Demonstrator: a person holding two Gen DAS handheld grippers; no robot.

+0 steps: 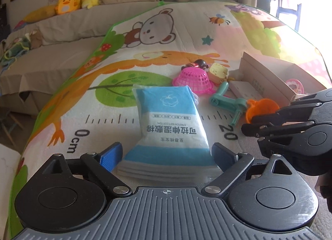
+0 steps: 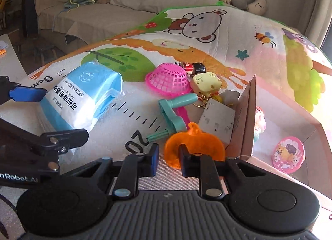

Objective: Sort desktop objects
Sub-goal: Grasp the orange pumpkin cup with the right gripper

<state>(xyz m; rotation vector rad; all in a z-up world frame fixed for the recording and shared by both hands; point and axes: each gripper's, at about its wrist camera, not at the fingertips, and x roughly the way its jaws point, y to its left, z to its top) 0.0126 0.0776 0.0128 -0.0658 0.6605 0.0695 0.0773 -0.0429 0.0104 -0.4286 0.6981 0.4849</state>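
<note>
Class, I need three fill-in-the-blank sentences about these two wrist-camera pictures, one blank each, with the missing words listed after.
1. The left claw has its fingers on either side of the blue and white ______.
2. The right claw is closing in on the rim of a translucent toy funnel coloured ______.
3. The pink basket lies ______, its open rim facing the mat.
4. The ruler printed on the mat starts at 0cm and shows the number ______ near the teal crank.

Missing words: packet; orange; upside down; 20
</note>
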